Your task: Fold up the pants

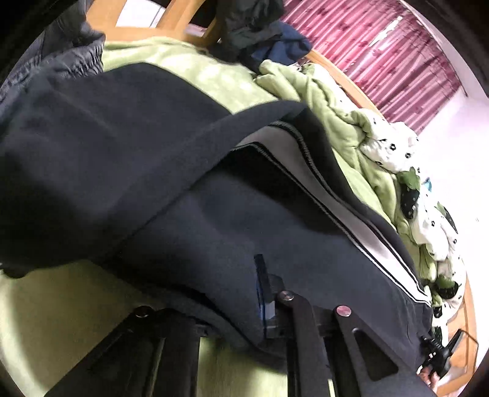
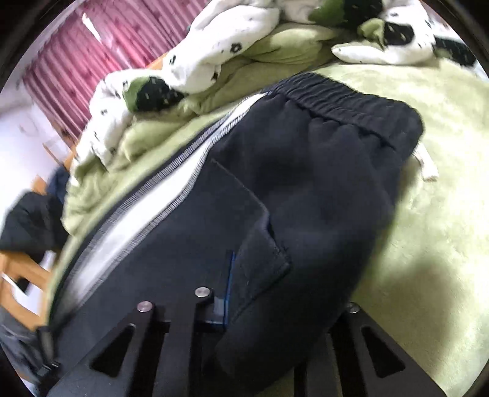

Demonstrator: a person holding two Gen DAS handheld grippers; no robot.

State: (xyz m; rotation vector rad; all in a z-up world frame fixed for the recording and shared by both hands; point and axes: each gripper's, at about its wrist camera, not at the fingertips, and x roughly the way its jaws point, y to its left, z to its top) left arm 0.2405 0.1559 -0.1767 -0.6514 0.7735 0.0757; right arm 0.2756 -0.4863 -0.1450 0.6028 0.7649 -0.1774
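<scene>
Dark navy track pants (image 1: 107, 158) with a white side stripe (image 1: 308, 171) lie on a light green bed cover (image 1: 70, 308). My left gripper (image 1: 238, 293) is shut on a lifted fold of the pants, cloth draped over its left finger. In the right wrist view the pants (image 2: 321, 189) show their elastic waistband (image 2: 345, 100) and white stripe (image 2: 171, 195). My right gripper (image 2: 259, 290) is shut on the pants' edge near a pocket; cloth hides its right finger.
A crumpled green and white patterned quilt (image 1: 394, 146) lies along the far side of the bed (image 2: 214, 55). Dark clothes (image 1: 253, 27) hang on a wooden bed frame (image 1: 336, 73). Pink curtains (image 1: 382, 55) hang behind. A white drawstring (image 2: 428, 165) pokes out by the waistband.
</scene>
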